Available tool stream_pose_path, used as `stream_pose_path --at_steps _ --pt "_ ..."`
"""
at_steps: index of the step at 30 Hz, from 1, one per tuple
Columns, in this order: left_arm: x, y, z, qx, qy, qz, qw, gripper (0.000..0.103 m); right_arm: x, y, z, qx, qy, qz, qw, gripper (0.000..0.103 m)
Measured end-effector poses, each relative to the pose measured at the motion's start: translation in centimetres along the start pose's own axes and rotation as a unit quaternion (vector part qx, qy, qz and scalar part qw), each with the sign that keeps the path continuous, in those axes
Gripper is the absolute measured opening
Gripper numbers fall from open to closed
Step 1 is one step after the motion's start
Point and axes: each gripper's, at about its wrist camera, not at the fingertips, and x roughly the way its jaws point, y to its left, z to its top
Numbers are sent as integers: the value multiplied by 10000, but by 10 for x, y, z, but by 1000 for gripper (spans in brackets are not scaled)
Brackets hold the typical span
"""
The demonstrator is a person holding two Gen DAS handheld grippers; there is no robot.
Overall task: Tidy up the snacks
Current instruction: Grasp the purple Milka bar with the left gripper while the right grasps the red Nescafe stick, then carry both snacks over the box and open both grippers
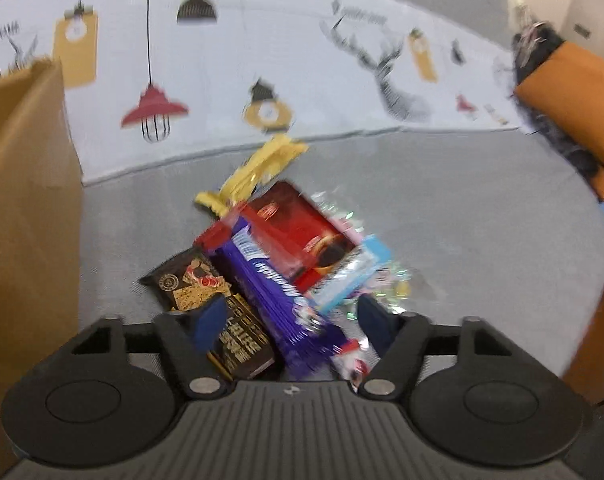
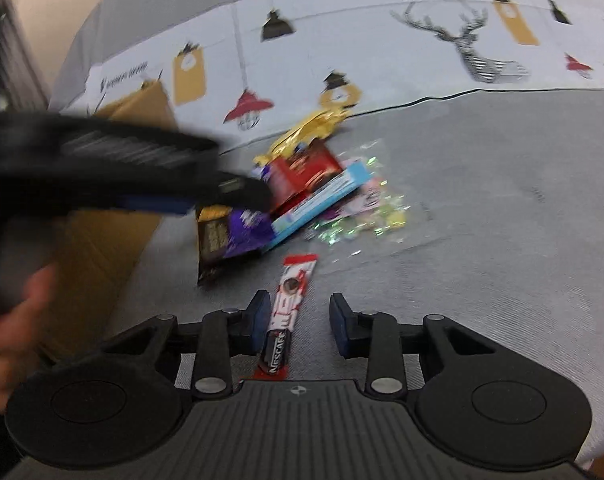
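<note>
Right gripper (image 2: 300, 320) gapes wide, straddling the red-and-black Nescafé stick sachet (image 2: 286, 316) on the grey sofa cushion (image 2: 481, 208), nothing gripped. Left gripper (image 1: 292, 322) spread empty over the wrapper pile (image 1: 278, 256), brown cardboard box (image 1: 26, 200) beside for sorting.

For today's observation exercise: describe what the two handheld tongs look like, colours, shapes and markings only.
Both the left tongs and right tongs are matte black, with a ribbed centre plate bearing a small crosshair mark, round side discs, silver pivot pins, and blue-padded fingers. No cables show.
</note>
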Motion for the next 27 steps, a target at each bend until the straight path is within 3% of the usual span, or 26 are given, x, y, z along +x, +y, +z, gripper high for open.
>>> stream_pose_path --at_steps 2,3,5,12,15,16,18,24,27 --pt "10 7 2 -78 -69 48 9999 40 3 10 1 -474 49 -210 9986 30" --pt "12 7 3 -51 -31 63 10000 32 4 14 1 -725 22 -504 9961 10" --pt "9 8 2 -36 39 60 10000 17 5 14 0 -958 -63 -1010 9902 11" --pt "-35 9 -43 80 411 -176 9990 16 -16 0 6 -352 59 -1142 9928 10" --pt "-34 4 -65 251 630 -47 9977 20 -27 1 3 -301 78 -961 9949 12" --pt "-34 3 -68 287 535 -35 9981 21 -26 1 0 -320 118 -974 9947 14" --pt "-31 0 -65 384 492 12 9981 21 -18 -2 -6 -339 273 -1074 9933 16" --pt "-29 -6 -57 399 704 126 9966 16 -14 0 -11 -564 100 -1117 9921 16" --pt "-40 -13 -59 453 779 184 9958 15 -18 5 -14 -622 90 -1209 9907 11"
